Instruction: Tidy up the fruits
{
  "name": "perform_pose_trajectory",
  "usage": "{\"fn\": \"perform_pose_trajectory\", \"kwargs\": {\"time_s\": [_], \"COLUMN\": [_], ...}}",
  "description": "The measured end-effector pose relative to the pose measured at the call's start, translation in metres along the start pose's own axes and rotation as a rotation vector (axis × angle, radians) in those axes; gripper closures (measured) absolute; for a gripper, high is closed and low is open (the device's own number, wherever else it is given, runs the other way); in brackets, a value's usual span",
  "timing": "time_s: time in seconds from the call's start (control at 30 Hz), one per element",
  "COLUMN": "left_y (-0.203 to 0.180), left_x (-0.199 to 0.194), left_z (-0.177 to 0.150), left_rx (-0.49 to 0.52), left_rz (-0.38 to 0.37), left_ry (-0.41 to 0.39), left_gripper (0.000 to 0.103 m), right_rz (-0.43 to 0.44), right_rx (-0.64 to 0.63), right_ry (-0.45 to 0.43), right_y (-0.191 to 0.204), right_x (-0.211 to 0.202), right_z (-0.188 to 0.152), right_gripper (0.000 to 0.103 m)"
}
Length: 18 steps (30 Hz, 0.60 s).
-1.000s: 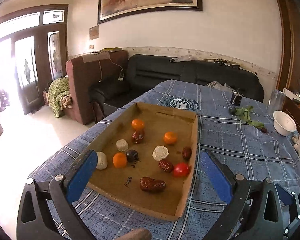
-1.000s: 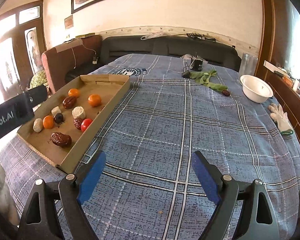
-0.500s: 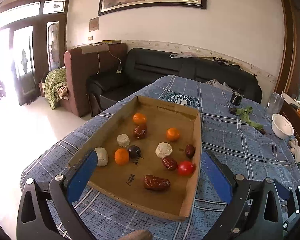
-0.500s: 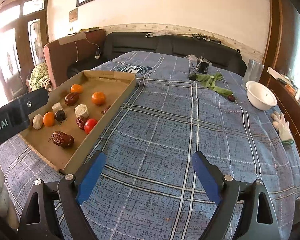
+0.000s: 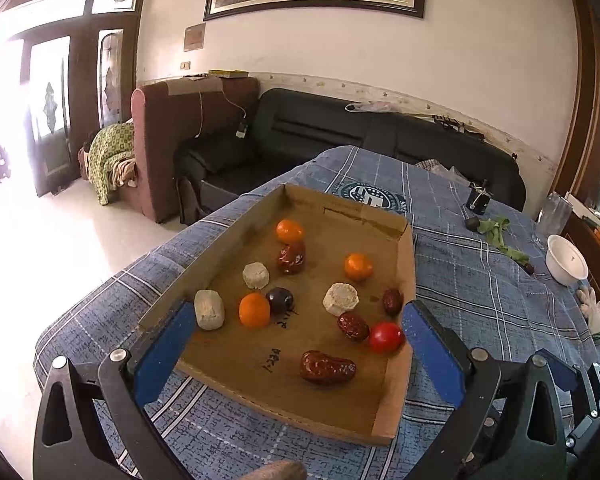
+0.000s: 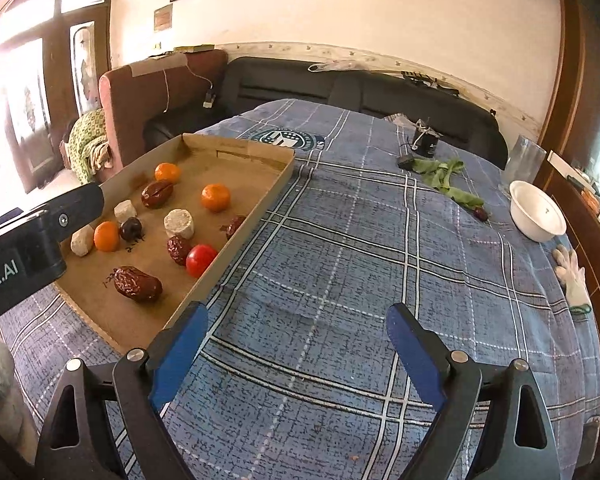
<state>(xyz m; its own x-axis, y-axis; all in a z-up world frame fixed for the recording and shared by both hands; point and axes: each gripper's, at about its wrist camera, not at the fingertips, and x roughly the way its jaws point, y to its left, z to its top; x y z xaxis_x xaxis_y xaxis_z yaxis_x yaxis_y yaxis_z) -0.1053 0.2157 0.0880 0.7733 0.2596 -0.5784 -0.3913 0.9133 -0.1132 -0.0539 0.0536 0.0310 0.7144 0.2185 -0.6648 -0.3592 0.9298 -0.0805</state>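
A shallow cardboard tray [image 5: 394, 408] [image 6: 256, 208] lies on the blue plaid tablecloth [image 6: 340, 264]. In it are three oranges [image 5: 254, 310] [image 6: 215, 197], several dark red dates [image 5: 327, 367] [image 6: 137, 283], a red tomato [image 5: 385, 337] [image 6: 201, 259], a dark plum [image 5: 280, 300] and three pale round pieces [image 5: 341, 299]. My left gripper [image 5: 296, 320] hovers open over the tray's near end, nothing between its blue pads. My right gripper [image 6: 296, 324] is open above bare cloth just right of the tray. The left gripper's body [image 6: 24, 236] shows in the right wrist view.
At the table's far right stand a white bowl [image 6: 537, 216], a clear glass [image 6: 522, 164], green leaves [image 6: 446, 178] with a lone date, a small black object [image 6: 426, 142] and a white glove [image 6: 572, 276]. Sofas and a doorway lie beyond the table.
Both views have shifted slightly: the tray sits a little more centred between my left fingers, and the right gripper has drifted closer to the tray's right wall. Jaws stay wide.
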Motion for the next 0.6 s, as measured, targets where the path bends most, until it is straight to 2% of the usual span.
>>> {"fn": "perform_pose_trajectory", "kwargs": {"time_s": [0.6], "left_y": [0.012], "left_x": [0.016], "left_z": [-0.001], "left_rx": [-0.008], "left_rz": [0.002], "left_ry": [0.045], "left_gripper": [0.000], "right_rz": [0.009], "right_rx": [-0.039], "right_ry": [0.010], "right_y": [0.014], "right_x": [0.010], "right_z": [0.010], "right_gripper": [0.009]}}
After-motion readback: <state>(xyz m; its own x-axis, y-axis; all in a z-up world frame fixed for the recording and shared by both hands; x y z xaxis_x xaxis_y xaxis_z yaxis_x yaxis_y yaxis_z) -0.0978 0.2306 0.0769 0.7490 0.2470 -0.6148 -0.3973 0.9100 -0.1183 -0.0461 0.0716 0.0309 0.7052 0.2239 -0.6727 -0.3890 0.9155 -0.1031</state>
